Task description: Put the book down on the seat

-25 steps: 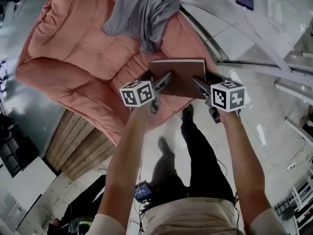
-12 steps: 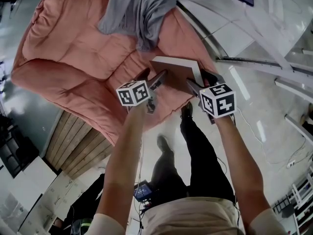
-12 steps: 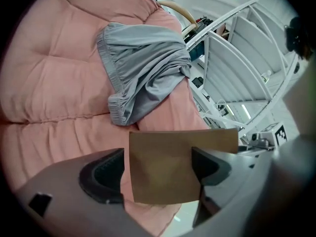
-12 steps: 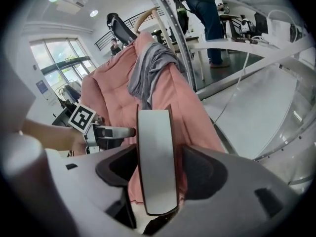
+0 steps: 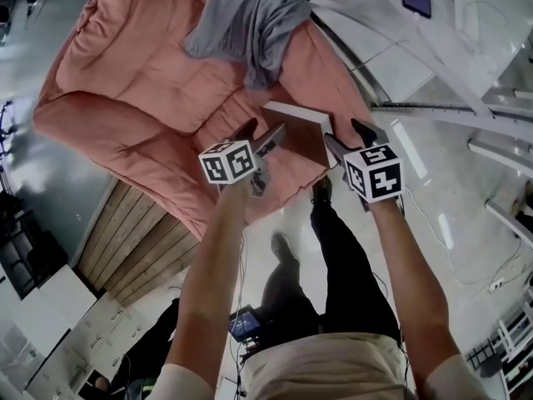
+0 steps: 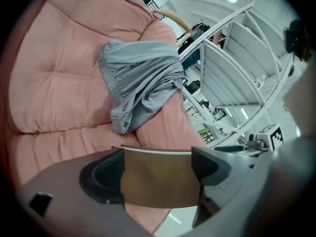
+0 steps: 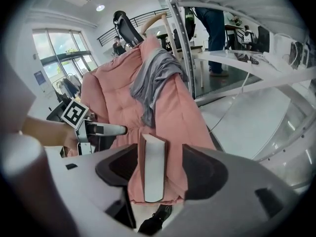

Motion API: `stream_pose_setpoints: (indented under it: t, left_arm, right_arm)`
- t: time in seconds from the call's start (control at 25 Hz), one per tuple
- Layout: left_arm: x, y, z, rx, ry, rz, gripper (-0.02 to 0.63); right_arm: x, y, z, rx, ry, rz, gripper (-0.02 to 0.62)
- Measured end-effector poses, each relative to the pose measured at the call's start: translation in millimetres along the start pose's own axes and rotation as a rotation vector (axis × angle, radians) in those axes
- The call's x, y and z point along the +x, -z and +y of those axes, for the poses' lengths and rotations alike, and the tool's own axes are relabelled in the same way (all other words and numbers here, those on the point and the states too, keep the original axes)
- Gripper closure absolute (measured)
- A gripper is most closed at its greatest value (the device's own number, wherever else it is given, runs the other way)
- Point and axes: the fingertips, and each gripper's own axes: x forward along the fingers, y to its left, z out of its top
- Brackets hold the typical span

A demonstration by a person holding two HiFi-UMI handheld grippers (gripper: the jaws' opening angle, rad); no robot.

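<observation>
- In the head view, the book (image 5: 301, 132) was seen tipped up on edge at the front rim of the pink quilted seat (image 5: 141, 98). It lay just below a grey garment (image 5: 250, 15), between the left gripper (image 5: 262, 130) and the right gripper (image 5: 347, 134). A slide off the soft, sloping rim to the floor (image 5: 466, 223) was judged the chief risk, since the book was not laid flat. A brown cover and a white page block were shown.
- In the left gripper view, the jaws were held wide apart, with the brown cover filling the gap. No pinch on it could be made out. A jaw tip drawn back carelessly was judged able to drag the book over. The cover appeared plain and matt, with a thin white line of pages along its top.
- In the right gripper view, the jaws were spread wide. The book's end stood upright between them with a clear gap on one side, so nothing was gripped. Toppling was judged likely from so narrow a footing. The page block looked thick between stiff brown boards. Whether its lower edge rested on the seat could not be told.
</observation>
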Motion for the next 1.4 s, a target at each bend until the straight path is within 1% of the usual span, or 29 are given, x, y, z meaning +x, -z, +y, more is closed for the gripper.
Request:
stream_pose_setpoints:
  t: [0.16,0.32,0.44,0.6,0.72,0.84,0.92,1.04,1.12,1.28,1.4]
  left_arm:
    - [-13,-9,-22,0.023,0.012,-0.013,0.209]
    - [-43,-24,-48,0.068,0.03,-0.042,0.209]
    - [-70,-40,-76,0.118,0.055,-0.069,0.209]
    - [-113,-71,-127,0.217,0.119,-0.125,0.21]
    - [-156,-93,-167,0.284,0.167,-0.183,0.21]
    - [-202,-114,-201,0.326,0.205,-0.245,0.212]
    - [-233,-124,-223,0.361,0.225,-0.277,0.213]
    - [-279,-134,-253,0.419,0.249,-0.322,0.218]
    - [-312,-139,-272,0.458,0.261,-0.355,0.238]
    - [-378,-147,-307,0.528,0.284,-0.433,0.34]
    - [-423,-150,-332,0.575,0.28,-0.474,0.397]
  right_arm:
    - [-22,-13,-1,-0.001,0.004,-0.035,0.327]
    - [-52,-33,16,-0.002,-0.009,-0.091,0.339]
    - [-81,-52,34,-0.003,-0.034,-0.141,0.375]
    - [-131,-87,56,-0.017,-0.05,-0.224,0.438]
    - [-170,-109,79,-0.037,-0.065,-0.284,0.514]
    - [-207,-126,105,-0.066,-0.077,-0.331,0.571]
    - [-231,-134,123,-0.088,-0.083,-0.357,0.594]
    - [-264,-144,149,-0.121,-0.102,-0.394,0.601]
    - [-286,-150,168,-0.141,-0.115,-0.42,0.601]
    - [-332,-157,206,-0.177,-0.143,-0.474,0.601]
    - [-362,-161,236,-0.206,-0.172,-0.513,0.601]
